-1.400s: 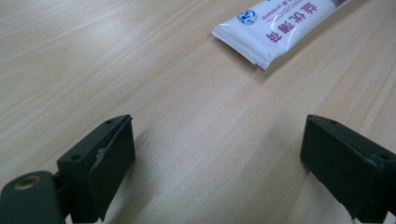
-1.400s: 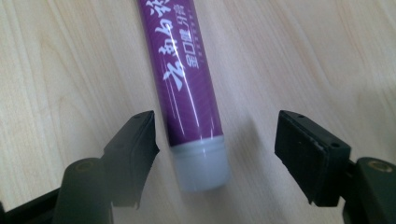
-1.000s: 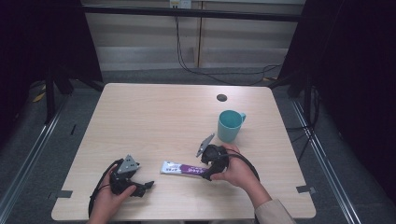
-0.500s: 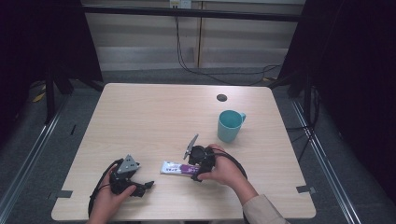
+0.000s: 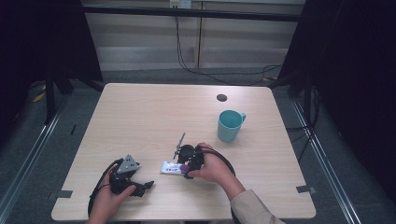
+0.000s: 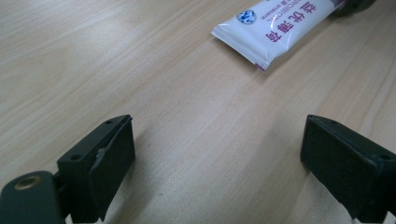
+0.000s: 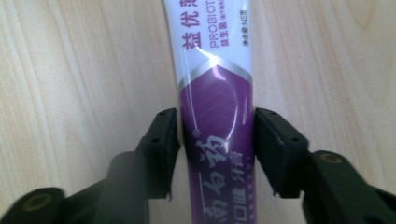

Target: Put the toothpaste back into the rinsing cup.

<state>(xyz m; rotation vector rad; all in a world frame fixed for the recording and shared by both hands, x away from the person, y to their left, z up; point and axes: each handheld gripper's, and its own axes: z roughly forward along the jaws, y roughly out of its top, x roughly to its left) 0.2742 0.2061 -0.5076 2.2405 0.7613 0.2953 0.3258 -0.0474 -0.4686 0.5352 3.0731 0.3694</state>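
Note:
A white and purple toothpaste tube [image 5: 169, 167] lies flat on the wooden table [image 5: 154, 116] near its front edge. In the right gripper view the tube [image 7: 215, 84] runs straight up between my right gripper's [image 7: 215, 149] jaws. These jaws have just been closing, and both pads now sit against the purple end's two edges. From above, the right gripper [image 5: 185, 167] lies low at the tube's right end. My left gripper [image 5: 144, 185] rests on the table to the left, open, jaws wide with bare wood between them. Its own view has the tube's white crimped end [image 6: 275, 30] ahead at upper right.
A teal mug [image 5: 229, 125] stands upright at the right of the table, behind the right hand. A small black disc [image 5: 222, 97] lies near the far edge. Black cables trail from both grippers toward the front edge. Dark floor and frame rails surround the table.
My right gripper has moved left along the tube and lowered over its purple end, and its jaws have narrowed onto it. The left gripper and the mug have stayed put.

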